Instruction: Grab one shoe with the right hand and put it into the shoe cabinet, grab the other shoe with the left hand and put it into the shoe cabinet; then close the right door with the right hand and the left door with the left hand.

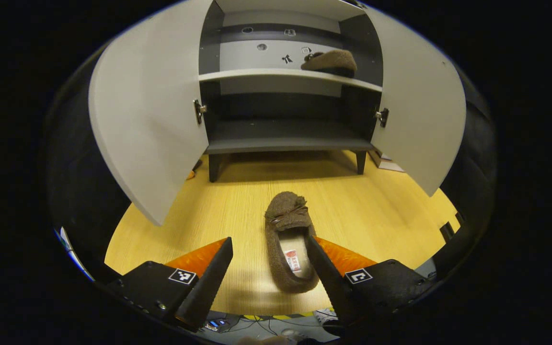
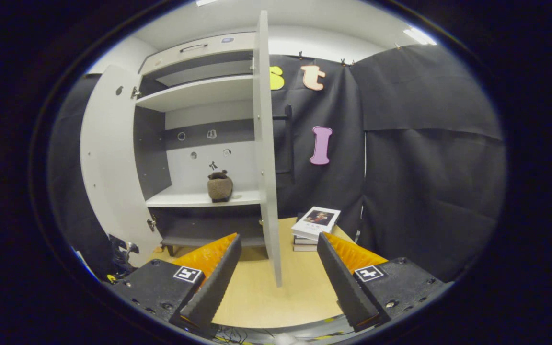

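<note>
One shoe on the cabinet shelf, the other on the floor between the left gripper's jaws.

In the left gripper view, the left gripper (image 1: 269,247) holds its jaws wide and empty over the wooden floor (image 1: 376,211), the brown slipper (image 1: 290,242) lying between them, toe toward the shoe cabinet (image 1: 285,124). Both the left door (image 1: 146,124) and right door (image 1: 419,120) stand open, and the second slipper (image 1: 329,62) rests on the white shelf (image 1: 257,74). In the right gripper view, the right gripper (image 2: 278,244) also has its jaws wide and empty, facing the right door's edge, with a stack of books (image 2: 315,227) just beside that door.
</note>
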The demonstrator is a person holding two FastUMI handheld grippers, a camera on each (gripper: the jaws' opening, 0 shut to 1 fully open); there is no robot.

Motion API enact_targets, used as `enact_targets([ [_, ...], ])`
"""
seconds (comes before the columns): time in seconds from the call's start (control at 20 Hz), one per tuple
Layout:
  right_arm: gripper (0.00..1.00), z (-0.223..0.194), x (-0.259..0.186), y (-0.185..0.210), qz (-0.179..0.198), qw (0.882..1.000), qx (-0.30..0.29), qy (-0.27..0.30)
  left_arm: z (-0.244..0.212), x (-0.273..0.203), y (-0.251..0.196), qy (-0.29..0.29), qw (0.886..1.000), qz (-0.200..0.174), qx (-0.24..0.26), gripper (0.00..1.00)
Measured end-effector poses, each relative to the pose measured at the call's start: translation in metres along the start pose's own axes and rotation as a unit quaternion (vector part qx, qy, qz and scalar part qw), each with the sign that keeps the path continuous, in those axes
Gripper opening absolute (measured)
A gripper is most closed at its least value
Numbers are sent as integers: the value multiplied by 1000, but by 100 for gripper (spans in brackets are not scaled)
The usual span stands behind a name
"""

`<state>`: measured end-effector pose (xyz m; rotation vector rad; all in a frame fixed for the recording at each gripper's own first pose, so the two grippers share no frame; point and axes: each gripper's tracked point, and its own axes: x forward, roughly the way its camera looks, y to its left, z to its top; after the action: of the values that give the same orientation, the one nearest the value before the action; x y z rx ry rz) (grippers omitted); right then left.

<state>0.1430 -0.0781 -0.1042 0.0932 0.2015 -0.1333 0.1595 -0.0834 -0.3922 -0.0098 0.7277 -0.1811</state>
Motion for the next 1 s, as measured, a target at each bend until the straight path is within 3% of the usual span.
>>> enact_targets([
  [0.3, 100, -7, 20, -7, -8, 1000, -6, 19, -20, 30, 5, 48, 999, 10, 1, 97],
  [0.6, 100, -13, 44, -5, -4, 999, -4, 43, -9, 70, 8, 24, 1000, 5, 7, 96],
  [0.8, 100, -8, 47, 0, 3, 999, -10, 41, -1, 92, -3, 12, 1000, -7, 3, 89],
  [0.85, 100, -7, 47, -1, 3, 999, -13, 38, -1, 94, -11, 13, 1000, -19, 0, 70],
  [0.9, 100, -5, 47, -1, 3, 999, -14, 35, 0, 94, -14, 12, 1000, -20, 1, 67],
  [1.0, 100, -1, 45, 1, 4, 999, -14, 31, 1, 96, -3, 9, 999, 15, 31, 31],
])
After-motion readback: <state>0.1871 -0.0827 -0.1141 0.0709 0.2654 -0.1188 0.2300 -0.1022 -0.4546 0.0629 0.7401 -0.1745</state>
